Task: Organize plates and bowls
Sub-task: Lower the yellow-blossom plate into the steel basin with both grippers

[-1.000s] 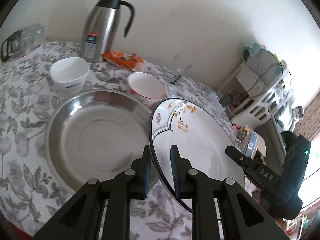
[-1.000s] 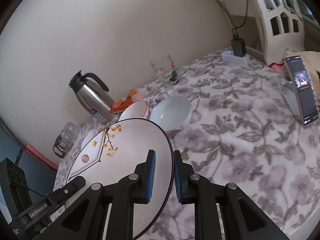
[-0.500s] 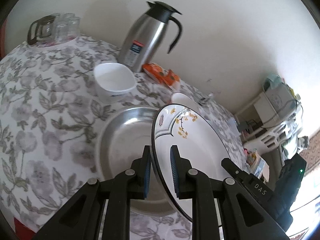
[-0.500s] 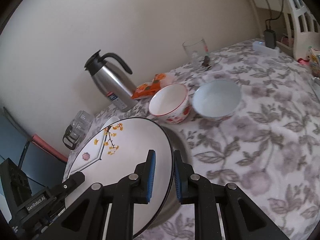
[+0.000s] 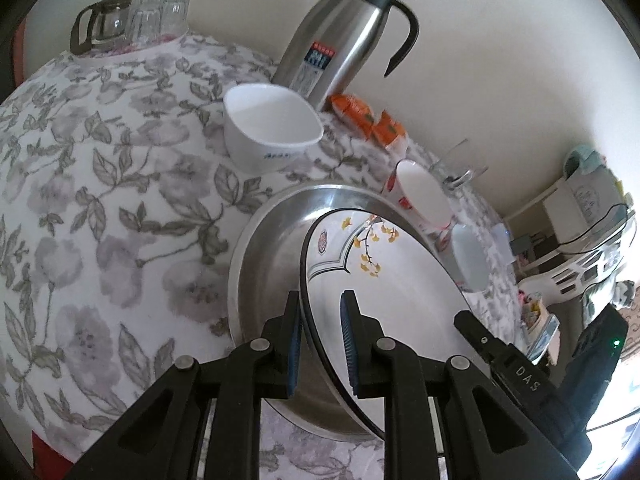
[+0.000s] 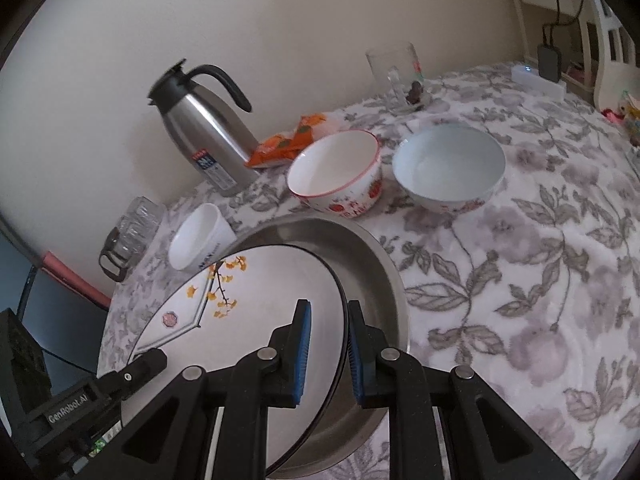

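Plate (image 5: 400, 292): white, black rim, yellow leaf sprig; tilted over the steel basin (image 5: 272, 264), gripped at two opposite edges, lower edge down inside the basin.
Left tongs (image 5: 320, 344): closed to a narrow gap around the plate's rim, one blue pad on each face.
Right tongs (image 6: 326, 354): likewise clamped on the plate's rim at the opposite side, pads on either face.
Steel basin: wide, shallow, shiny; sits on the flowered surface (image 6: 520, 280) directly under the plate.
Red-patterned bowl (image 6: 336, 172): upright on the surface, just beyond the basin's far rim.
Pale blue bowl (image 6: 448, 166): upright, just beside the red-patterned bowl, close but whether touching cannot be told.
White square bowl (image 5: 272, 130): upright, near the basin's other side, in front of the steel jug (image 5: 344, 28).
Steel jug: black lid and handle, stands against the wall.
Orange packet (image 6: 288, 142): lies between the jug and the red-patterned bowl.
Clear glass (image 6: 394, 72): stands behind the bowls near the wall.
Glass pot with cups (image 5: 128, 18): grouped at the surface's far corner.
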`<state>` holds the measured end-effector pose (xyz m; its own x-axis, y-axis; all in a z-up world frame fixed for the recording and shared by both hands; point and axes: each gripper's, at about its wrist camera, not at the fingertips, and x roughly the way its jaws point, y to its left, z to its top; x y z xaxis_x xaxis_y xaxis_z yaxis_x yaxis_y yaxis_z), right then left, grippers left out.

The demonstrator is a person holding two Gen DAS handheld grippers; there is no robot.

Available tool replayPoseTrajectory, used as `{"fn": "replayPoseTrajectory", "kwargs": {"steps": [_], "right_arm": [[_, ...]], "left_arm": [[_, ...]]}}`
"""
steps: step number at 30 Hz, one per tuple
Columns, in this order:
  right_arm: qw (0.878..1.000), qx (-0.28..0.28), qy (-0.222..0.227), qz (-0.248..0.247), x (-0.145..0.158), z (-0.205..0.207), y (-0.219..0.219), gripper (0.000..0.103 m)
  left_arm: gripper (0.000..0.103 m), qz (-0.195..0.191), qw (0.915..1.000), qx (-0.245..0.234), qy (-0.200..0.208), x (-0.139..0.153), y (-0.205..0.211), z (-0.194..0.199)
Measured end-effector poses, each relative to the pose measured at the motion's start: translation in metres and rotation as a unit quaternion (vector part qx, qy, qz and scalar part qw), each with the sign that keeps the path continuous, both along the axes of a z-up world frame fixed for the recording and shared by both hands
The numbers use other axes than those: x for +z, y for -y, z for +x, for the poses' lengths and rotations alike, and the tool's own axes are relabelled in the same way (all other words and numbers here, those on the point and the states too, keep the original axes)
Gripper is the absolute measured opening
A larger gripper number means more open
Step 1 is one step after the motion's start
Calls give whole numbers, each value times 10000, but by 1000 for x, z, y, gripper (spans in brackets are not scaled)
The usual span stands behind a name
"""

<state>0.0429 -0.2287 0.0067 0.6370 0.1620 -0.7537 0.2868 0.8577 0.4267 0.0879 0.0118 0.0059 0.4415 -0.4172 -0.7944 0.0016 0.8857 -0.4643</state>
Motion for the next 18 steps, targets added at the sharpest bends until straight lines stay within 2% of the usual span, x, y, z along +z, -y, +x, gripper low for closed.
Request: {"fn": "replayPoseTrajectory", "kwargs": {"steps": [11, 18], "right_arm": [[9997, -56, -225, 15, -21, 7, 3, 19], [9998, -25, -214, -34, -23, 9, 2, 19]], "left_arm": [[19, 204, 9997, -43, -122, -21, 9, 9], [19, 254, 9994, 8, -217, -31, 9, 14]]}}
